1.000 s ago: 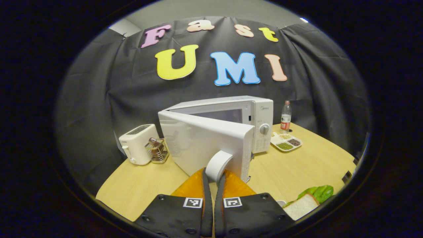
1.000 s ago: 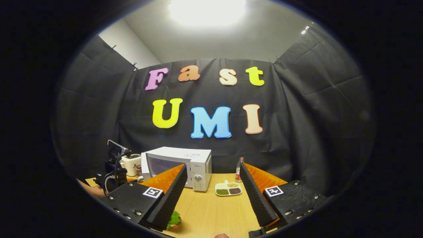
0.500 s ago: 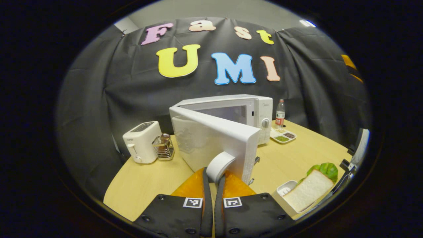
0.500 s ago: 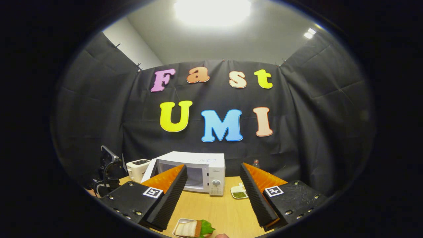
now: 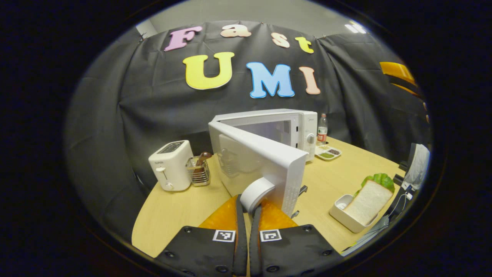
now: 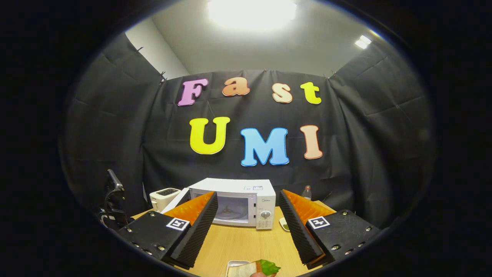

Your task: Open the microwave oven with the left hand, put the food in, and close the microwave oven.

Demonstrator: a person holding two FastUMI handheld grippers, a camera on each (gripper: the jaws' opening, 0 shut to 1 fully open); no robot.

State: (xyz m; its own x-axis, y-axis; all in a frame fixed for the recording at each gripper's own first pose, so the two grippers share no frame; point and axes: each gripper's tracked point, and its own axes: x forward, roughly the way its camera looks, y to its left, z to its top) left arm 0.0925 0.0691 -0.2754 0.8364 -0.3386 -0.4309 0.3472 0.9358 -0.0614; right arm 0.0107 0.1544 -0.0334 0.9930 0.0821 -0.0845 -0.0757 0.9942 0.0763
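- Left gripper (image 5: 249, 206): fingers narrow, pinched on the white round door handle (image 5: 256, 192) of the microwave door (image 5: 258, 163).
- Door swung well out from the microwave (image 5: 286, 127), cavity opening partly visible behind it in the left gripper view.
- Right gripper (image 6: 248, 227): fingers spread wide, holding nothing, hanging above the wooden table (image 6: 246, 246).
- Directly below the right gripper: one white dish (image 6: 233, 265) with the sandwich (image 6: 255, 268), bread and green lettuce, at the bottom edge of the right gripper view.
- Same sandwich (image 5: 369, 196) in the left gripper view, near the table's right edge, well apart from the microwave.
- Right gripper view looks straight into the open cavity (image 6: 232, 209); door edge-on at the left.
- Seen from the left gripper but hidden or cut off from the right: one wire caddy (image 5: 198, 173) just beside the toaster (image 5: 171, 164), and one divided snack tray (image 5: 328, 152) whole.
- Counted: one microwave, one toaster, one bottle (image 5: 322, 132), one sandwich, two grippers.
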